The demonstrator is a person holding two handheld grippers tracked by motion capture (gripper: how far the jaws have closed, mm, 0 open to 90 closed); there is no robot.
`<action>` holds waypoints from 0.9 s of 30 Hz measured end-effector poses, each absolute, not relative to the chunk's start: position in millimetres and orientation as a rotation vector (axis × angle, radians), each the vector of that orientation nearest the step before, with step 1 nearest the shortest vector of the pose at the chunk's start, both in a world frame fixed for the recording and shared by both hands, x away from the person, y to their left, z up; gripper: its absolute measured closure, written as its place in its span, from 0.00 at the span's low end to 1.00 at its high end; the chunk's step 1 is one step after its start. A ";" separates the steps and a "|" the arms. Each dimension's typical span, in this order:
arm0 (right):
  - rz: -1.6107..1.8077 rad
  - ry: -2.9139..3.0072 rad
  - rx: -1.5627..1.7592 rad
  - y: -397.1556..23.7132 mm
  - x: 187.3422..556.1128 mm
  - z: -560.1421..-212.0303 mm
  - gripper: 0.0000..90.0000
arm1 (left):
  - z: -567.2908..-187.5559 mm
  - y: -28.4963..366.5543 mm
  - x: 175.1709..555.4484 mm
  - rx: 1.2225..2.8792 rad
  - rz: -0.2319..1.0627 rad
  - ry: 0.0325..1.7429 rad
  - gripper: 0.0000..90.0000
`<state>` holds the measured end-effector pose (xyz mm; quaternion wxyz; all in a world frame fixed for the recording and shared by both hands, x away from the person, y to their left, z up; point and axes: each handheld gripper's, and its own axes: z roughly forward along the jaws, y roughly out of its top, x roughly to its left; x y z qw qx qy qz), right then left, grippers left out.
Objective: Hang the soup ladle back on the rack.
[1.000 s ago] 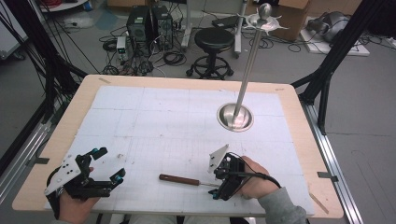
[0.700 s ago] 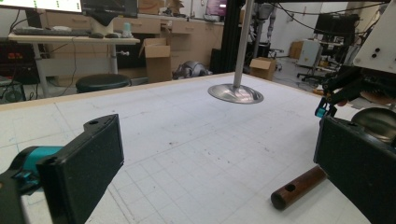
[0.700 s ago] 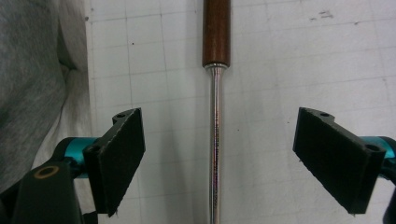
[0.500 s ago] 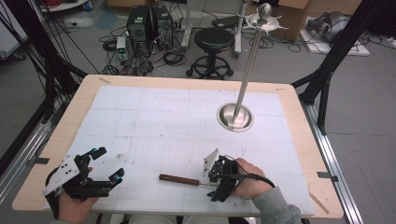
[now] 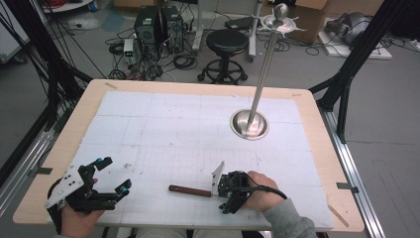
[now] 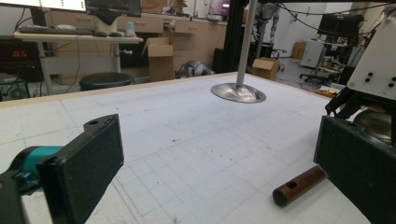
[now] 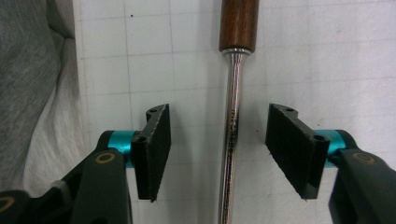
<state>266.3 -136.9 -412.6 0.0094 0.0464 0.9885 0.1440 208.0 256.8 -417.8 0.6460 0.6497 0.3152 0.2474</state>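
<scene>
pickup barely begun: the right gripper has just been closing, jaws half-open astride the ladle's shaft but not yet touching it, lifting still ahead.

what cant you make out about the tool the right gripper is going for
- Working end of the tool: in the high view, the right gripper and hand cover it.
- Same end in the right gripper view: the steel shaft runs off the bottom edge.
- In the left gripper view, that gripper's own right finger covers all but the wooden handle.
</scene>
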 end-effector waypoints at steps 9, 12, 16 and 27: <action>0.368 3.096 0.151 -138.0 262.6 -409.3 0.60 | -417.0 260.2 205.9 1.474 0.568 0.722 0.02; 0.381 3.105 0.173 -143.5 265.2 -409.4 0.64 | -417.3 259.8 205.7 1.475 0.567 0.723 0.02; 0.436 3.104 0.205 -148.7 268.0 -410.2 0.70 | -417.2 260.2 205.7 1.474 0.568 0.723 0.02; 0.414 3.071 0.222 -144.2 265.7 -409.7 0.93 | -417.4 258.2 206.9 1.478 0.566 0.717 0.02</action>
